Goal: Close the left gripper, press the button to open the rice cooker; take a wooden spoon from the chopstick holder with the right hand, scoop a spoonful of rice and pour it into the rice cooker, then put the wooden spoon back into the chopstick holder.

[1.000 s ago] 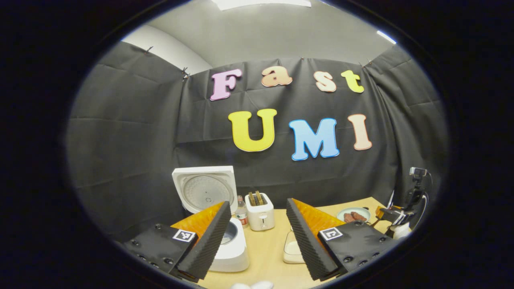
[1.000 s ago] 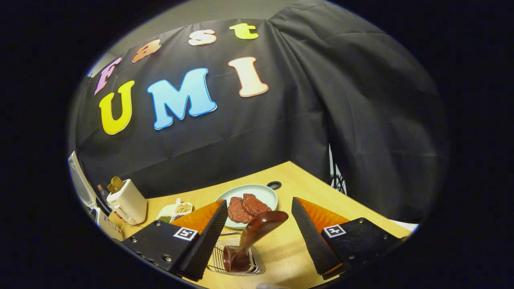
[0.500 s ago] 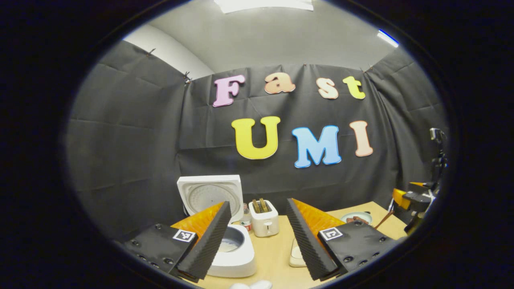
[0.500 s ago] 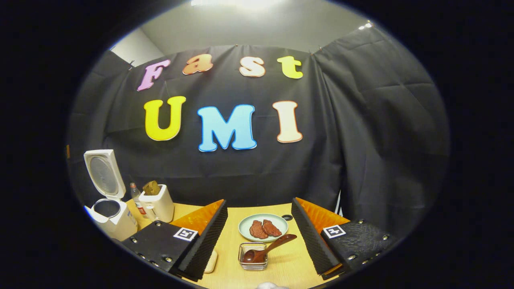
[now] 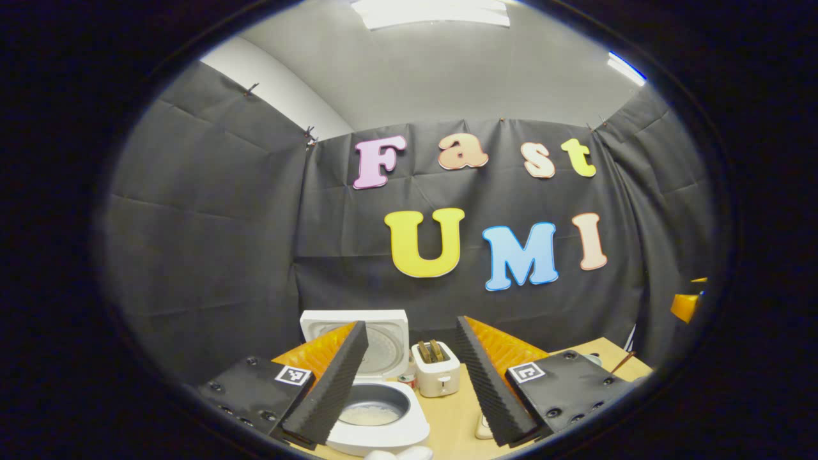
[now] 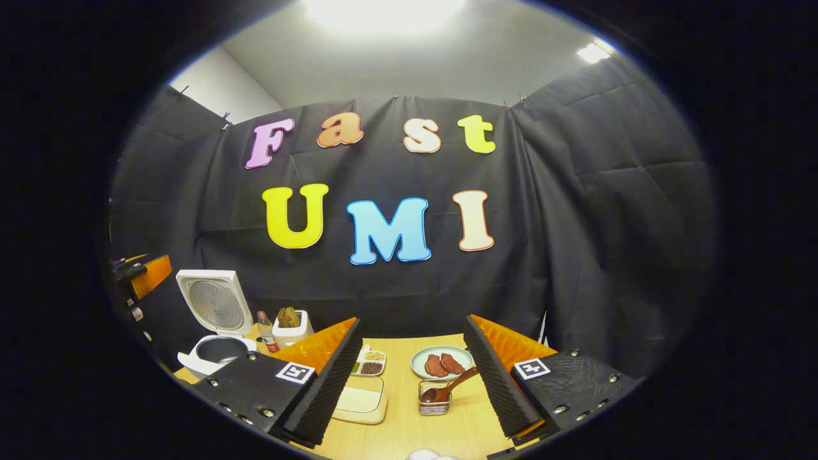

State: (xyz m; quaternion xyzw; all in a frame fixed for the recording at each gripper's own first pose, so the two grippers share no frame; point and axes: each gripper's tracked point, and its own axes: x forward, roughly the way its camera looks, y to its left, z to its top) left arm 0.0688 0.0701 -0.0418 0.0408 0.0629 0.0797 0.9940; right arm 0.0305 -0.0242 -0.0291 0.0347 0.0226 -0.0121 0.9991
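The white rice cooker (image 5: 409,429) stands with its lid (image 5: 391,342) up, and some rice lies in its pot (image 5: 369,415). My left gripper (image 5: 411,323) is open above and behind it, holding nothing. In the right gripper view the wooden spoon (image 6: 447,388) rests bowl-down in the small chopstick holder (image 6: 434,405) on the table. My right gripper (image 6: 412,321) is open, well back from the spoon. The cooker (image 6: 214,350) with its raised lid is at the far left there. Beside it is the left gripper (image 6: 146,271).
A cream tray of rice (image 6: 360,400) lies left of the holder, with a divided dish of beans (image 6: 369,365) behind it. A plate with meat (image 6: 442,363) sits behind the holder. A toaster (image 5: 436,377) and a bottle (image 6: 264,324) stand by the cooker.
Both grippers have drawn back and up from the table. The right gripper has moved away from the spoon, which stays in the holder. Both remain open.
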